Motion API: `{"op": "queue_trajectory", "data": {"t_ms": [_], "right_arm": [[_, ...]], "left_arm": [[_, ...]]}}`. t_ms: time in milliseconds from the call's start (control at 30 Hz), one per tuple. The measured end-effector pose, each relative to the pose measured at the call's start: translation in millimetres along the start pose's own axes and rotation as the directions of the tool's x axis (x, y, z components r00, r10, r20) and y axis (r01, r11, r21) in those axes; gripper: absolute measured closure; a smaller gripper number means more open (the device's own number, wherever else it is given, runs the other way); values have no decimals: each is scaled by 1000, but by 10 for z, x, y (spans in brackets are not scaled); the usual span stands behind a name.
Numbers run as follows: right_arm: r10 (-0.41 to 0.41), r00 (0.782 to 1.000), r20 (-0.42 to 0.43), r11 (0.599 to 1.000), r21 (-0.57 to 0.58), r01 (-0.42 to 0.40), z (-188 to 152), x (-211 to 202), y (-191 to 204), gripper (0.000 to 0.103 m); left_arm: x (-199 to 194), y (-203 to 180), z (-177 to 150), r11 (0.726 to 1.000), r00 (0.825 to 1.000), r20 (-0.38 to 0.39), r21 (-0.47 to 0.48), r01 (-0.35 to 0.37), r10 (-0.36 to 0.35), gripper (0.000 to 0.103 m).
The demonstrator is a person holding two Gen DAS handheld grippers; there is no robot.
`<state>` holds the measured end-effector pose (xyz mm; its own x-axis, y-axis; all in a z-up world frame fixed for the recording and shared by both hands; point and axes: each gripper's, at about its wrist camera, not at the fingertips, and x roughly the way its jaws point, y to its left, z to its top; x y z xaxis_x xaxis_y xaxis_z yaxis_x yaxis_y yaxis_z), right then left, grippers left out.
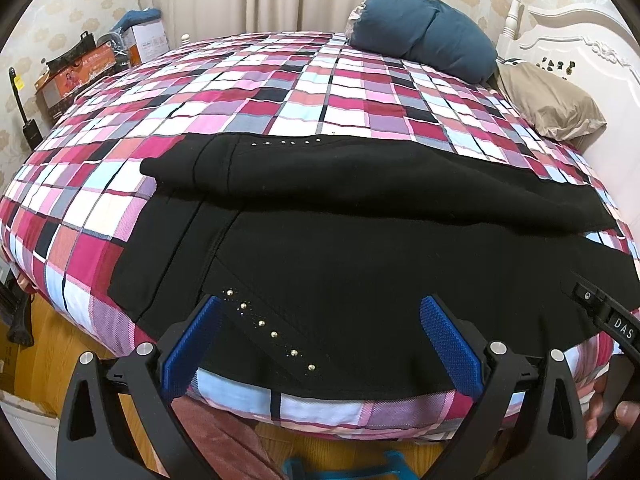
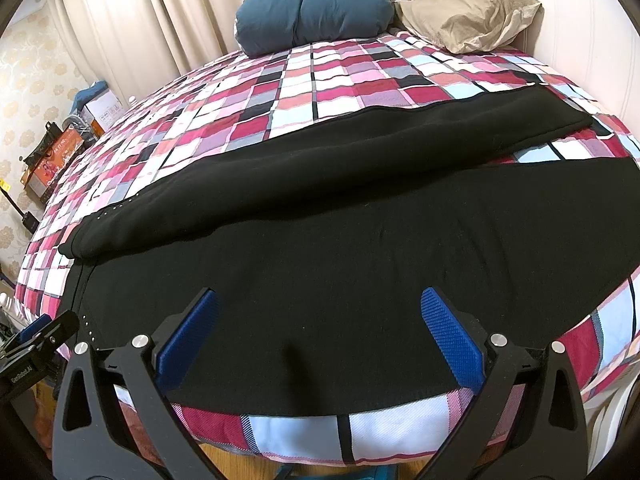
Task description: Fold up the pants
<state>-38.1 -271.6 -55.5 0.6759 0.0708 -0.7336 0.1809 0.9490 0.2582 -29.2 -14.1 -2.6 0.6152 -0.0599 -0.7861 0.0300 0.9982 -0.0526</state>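
Note:
Black pants [image 1: 360, 240] lie spread on the plaid bed, waist to the left, legs running right. The far leg is bunched into a roll. A row of gold studs [image 1: 272, 334] marks the near pocket. My left gripper [image 1: 320, 308] is open, hovering over the near waist and pocket area. My right gripper [image 2: 318, 300] is open over the near leg of the pants [image 2: 360, 248], close to the bed's front edge. The right gripper's body shows at the right edge of the left wrist view [image 1: 608, 312]; the left gripper shows at the left edge of the right wrist view [image 2: 36, 340].
The plaid bedspread [image 1: 280, 92] covers the bed. A blue pillow [image 1: 424, 32] and a tan pillow [image 1: 556, 108] lie by the white headboard [image 1: 580, 40]. Boxes [image 1: 76, 72] stand at the far left by the curtain. Wooden floor [image 1: 64, 344] lies below the bed edge.

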Motion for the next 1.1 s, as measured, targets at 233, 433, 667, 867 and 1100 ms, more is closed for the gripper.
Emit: {"op": "queue_trajectory", "data": {"t_ms": [233, 433, 667, 867, 1100], "right_arm": [[-1, 1000, -9, 1000, -3, 1, -7, 33, 47, 2], [10, 1000, -29, 1000, -28, -11, 78, 118, 138, 2], [111, 994, -17, 991, -76, -112, 427, 185, 268, 2], [161, 987, -17, 984, -74, -162, 823, 362, 369, 2], [244, 969, -51, 962, -113, -248, 1275, 805, 451, 2]], "left_arm": [[59, -3, -22, 999, 999, -16, 11, 39, -39, 4], [87, 332, 256, 990, 988, -67, -18, 138, -139, 4], [379, 1585, 966, 958, 966, -24, -143, 250, -256, 4], [1214, 2391, 1358, 888, 902, -123, -272, 370, -413, 4], [1628, 2342, 1605, 808, 806, -137, -243, 537, -576, 4]]}}
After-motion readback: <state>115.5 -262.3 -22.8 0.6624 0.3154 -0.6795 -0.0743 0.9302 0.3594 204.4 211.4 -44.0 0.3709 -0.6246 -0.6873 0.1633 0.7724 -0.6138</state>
